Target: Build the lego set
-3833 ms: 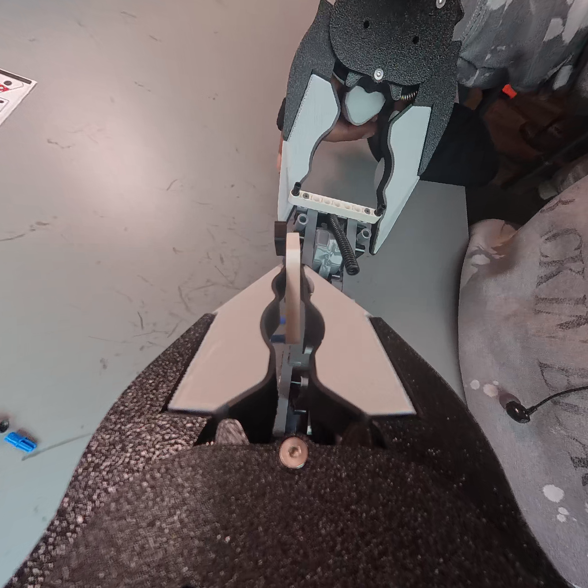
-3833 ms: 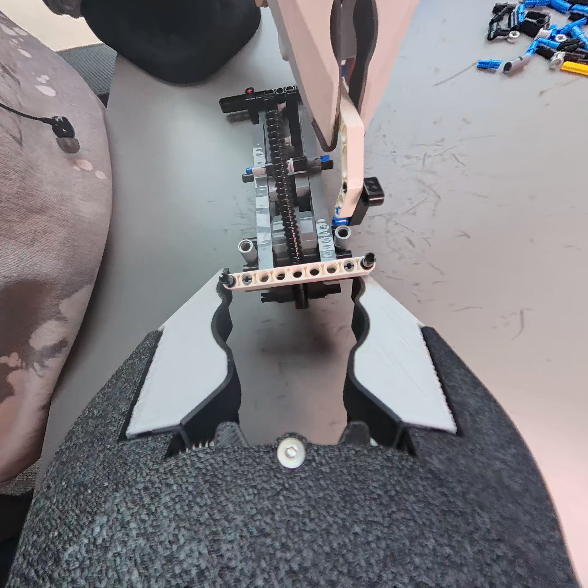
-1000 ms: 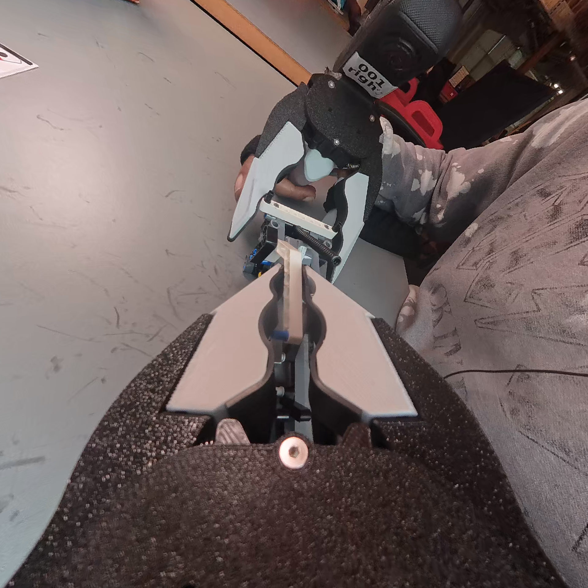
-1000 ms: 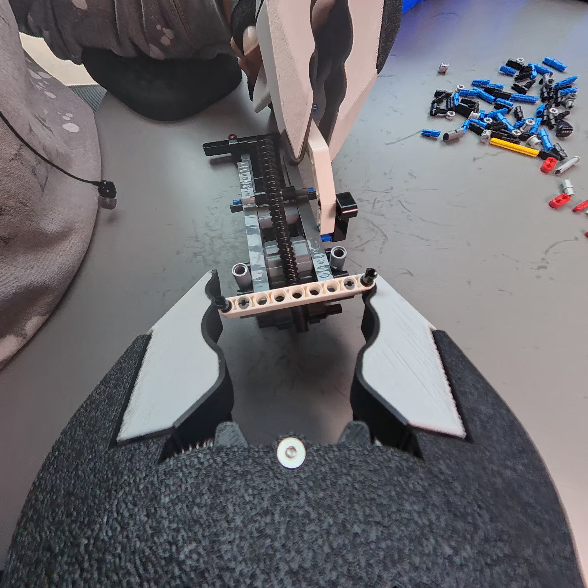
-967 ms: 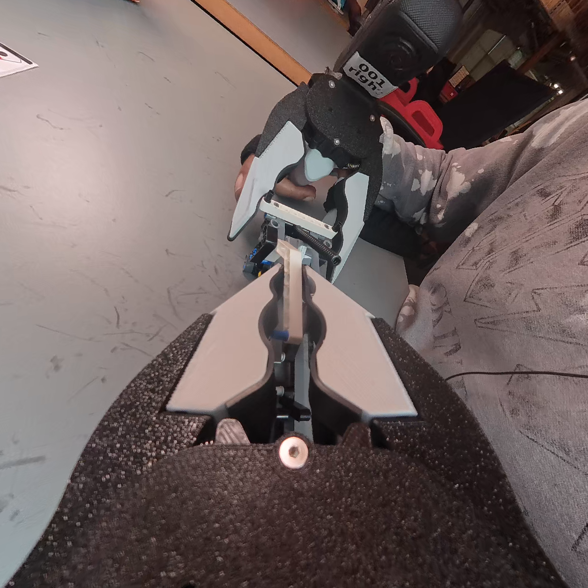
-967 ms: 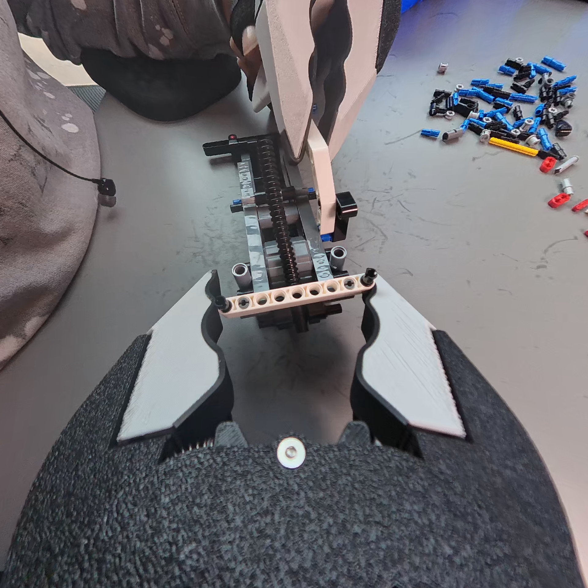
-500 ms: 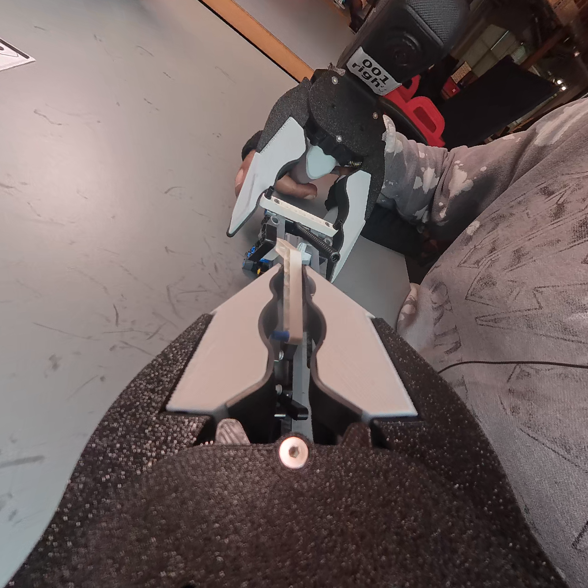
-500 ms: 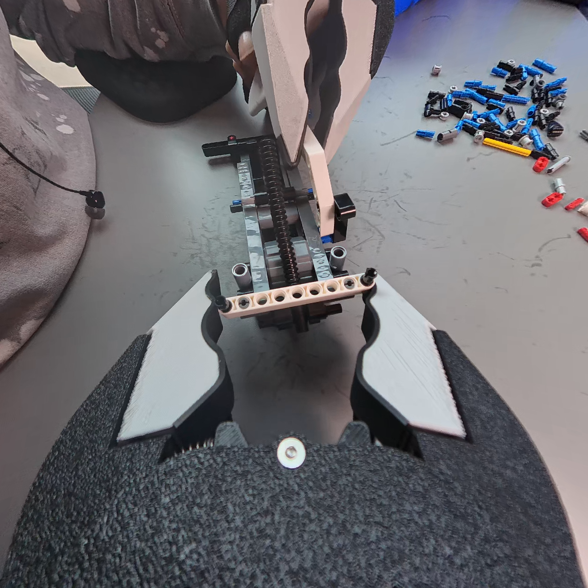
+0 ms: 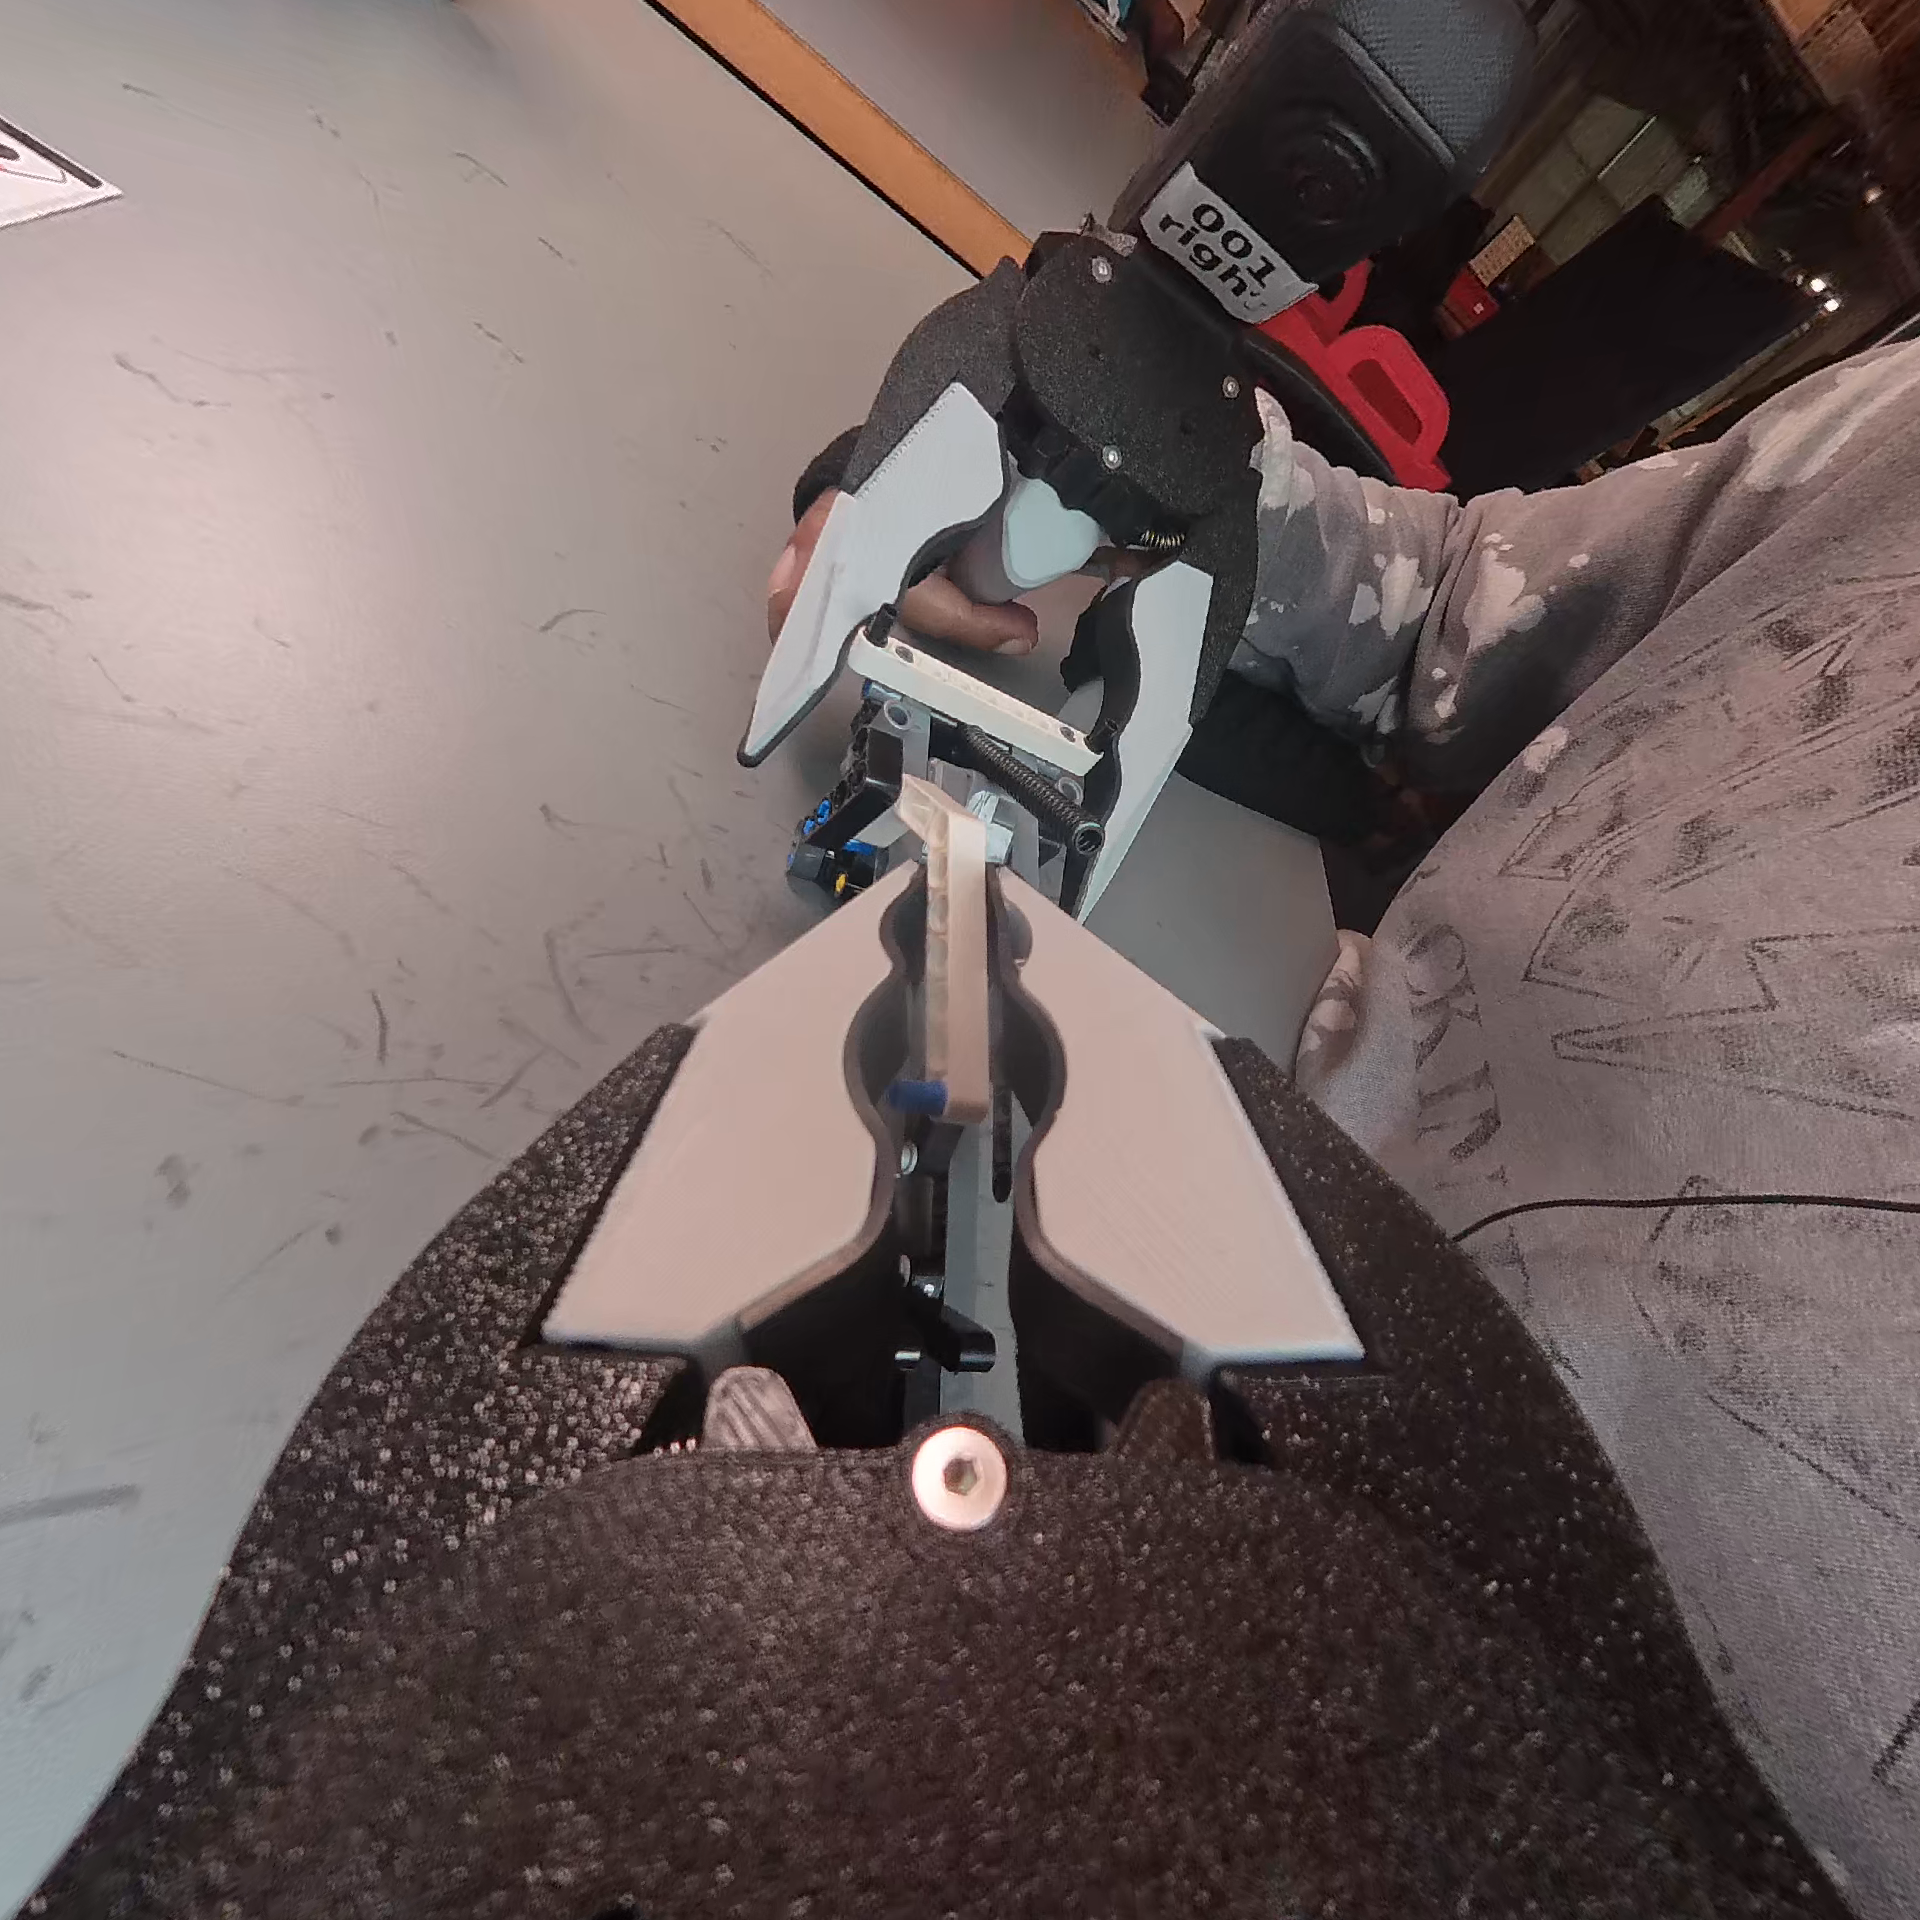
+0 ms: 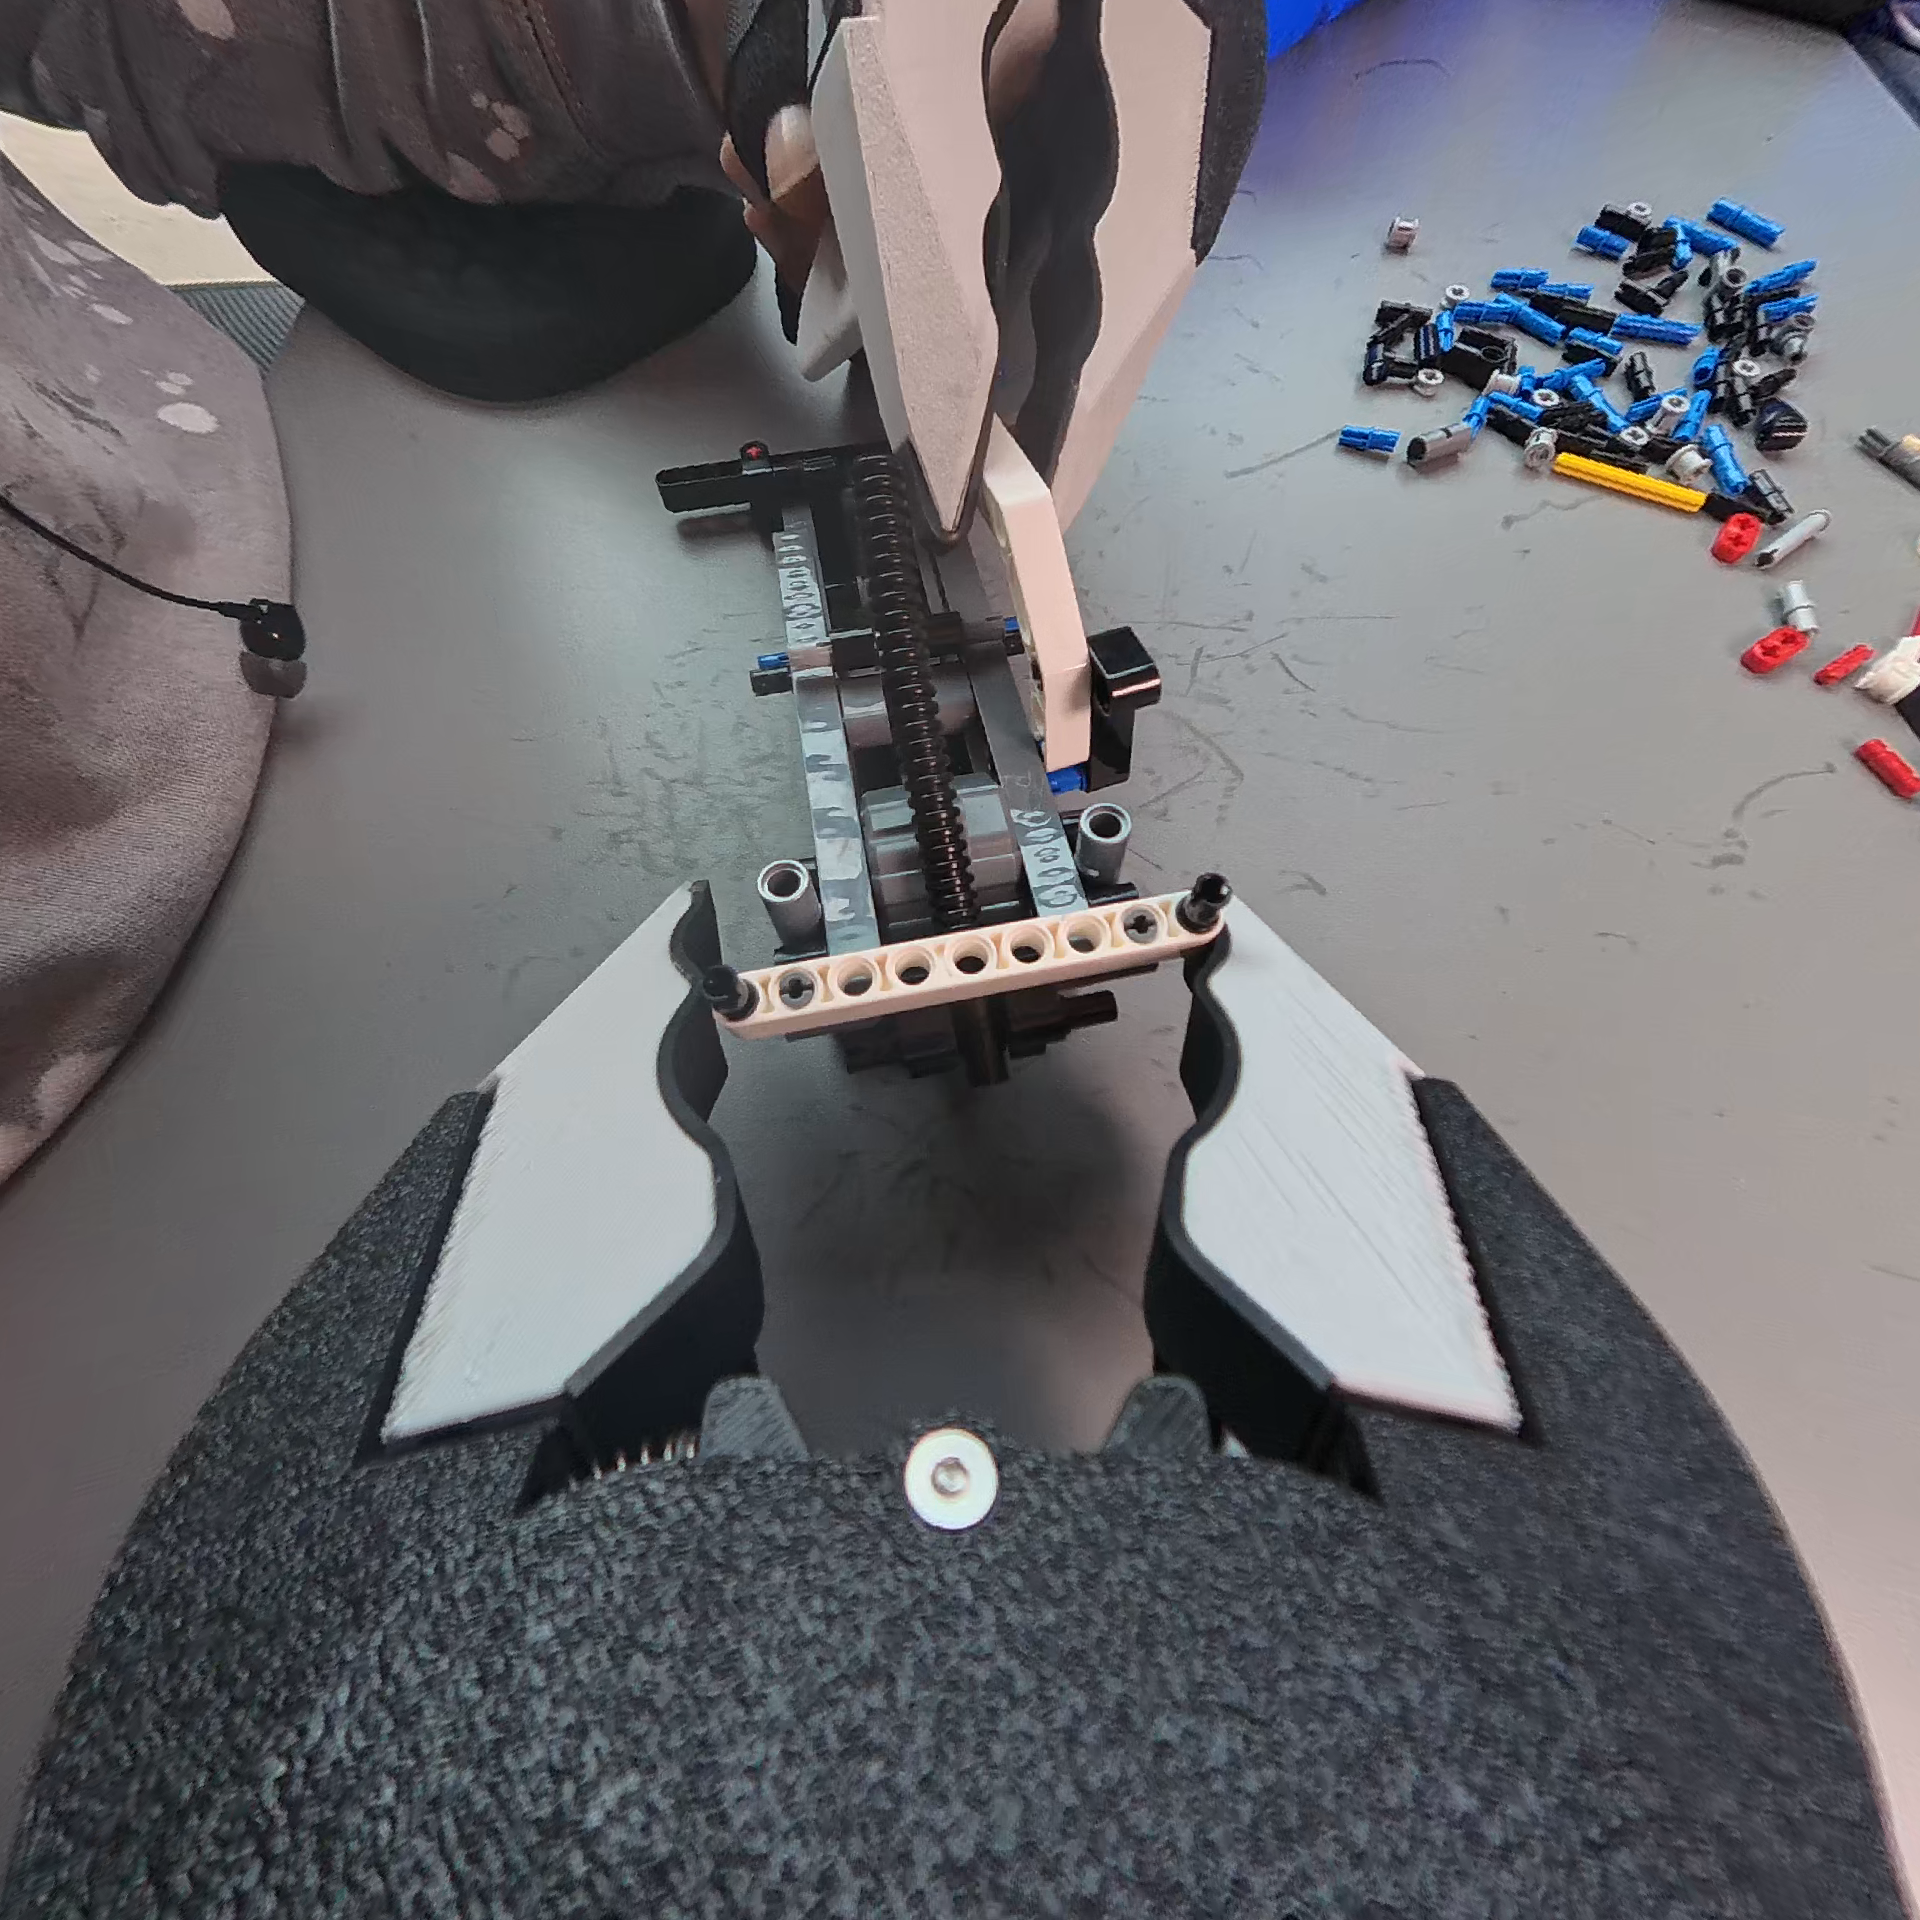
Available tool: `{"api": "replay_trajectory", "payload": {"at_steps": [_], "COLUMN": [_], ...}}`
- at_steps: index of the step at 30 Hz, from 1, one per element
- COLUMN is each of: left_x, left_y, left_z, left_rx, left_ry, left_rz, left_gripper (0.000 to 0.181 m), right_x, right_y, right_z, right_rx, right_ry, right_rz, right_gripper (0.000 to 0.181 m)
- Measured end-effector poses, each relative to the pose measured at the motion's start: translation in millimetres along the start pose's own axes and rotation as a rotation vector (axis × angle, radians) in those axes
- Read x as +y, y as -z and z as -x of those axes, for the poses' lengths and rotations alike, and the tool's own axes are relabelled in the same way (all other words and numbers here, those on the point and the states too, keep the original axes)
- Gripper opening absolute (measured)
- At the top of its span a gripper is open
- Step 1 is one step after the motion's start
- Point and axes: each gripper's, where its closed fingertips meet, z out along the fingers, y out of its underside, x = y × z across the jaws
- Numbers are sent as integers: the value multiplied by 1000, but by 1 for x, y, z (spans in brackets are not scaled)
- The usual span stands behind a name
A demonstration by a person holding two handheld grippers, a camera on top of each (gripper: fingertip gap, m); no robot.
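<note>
A long grey and black lego assembly [image 10: 831,727] with a black spiral rod [image 10: 914,675] lies on the grey table [image 10: 1403,935]. My right gripper [image 10: 961,920] is shut on a white holed beam [image 10: 966,961], clamped end to end across the assembly's near end. My left gripper [image 9: 951,878] is shut on a white curved beam [image 9: 951,987] that sits along the assembly's side. In the right wrist view the left gripper [image 10: 1013,509] comes down from the top, holding that curved beam [image 10: 1055,623]. In the left wrist view the right gripper [image 9: 935,800] holds the holed beam [image 9: 977,691].
A pile of loose blue, black and grey lego parts [image 10: 1621,343] with a yellow axle [image 10: 1631,483] lies at the far right, with small red parts [image 10: 1787,649] nearer. The person's patterned sleeve [image 10: 104,623] and a black cable clip [image 10: 265,634] lie at the left. A paper sheet [image 9: 42,177] lies far left. Spacing between my two grippers at the tips: around 6 centimeters.
Since 3.8 s ago both grippers have tilted and the views look more along the table. In the last half second the curved beam leans slightly left; both holds are unchanged.
</note>
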Motion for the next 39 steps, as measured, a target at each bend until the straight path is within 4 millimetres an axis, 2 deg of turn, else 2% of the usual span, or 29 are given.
{"api": "replay_trajectory", "payload": {"at_steps": [22, 33, 39], "left_x": [1, 1, 2], "left_y": [-1, -2, -3], "left_z": [0, 0, -1], "left_rx": [-7, 1, 5], "left_ry": [-3, -1, 0], "left_rz": [0, -2, 2], "left_gripper": [10, 10, 10], "right_x": [-5, 2, 3], "right_y": [4, 4, 4], "right_z": [0, 6, 5], "right_rx": [11, 2, 11], "right_ry": [6, 36, 37], "right_rz": [-39, 2, 9], "right_gripper": [90, 97, 87]}}
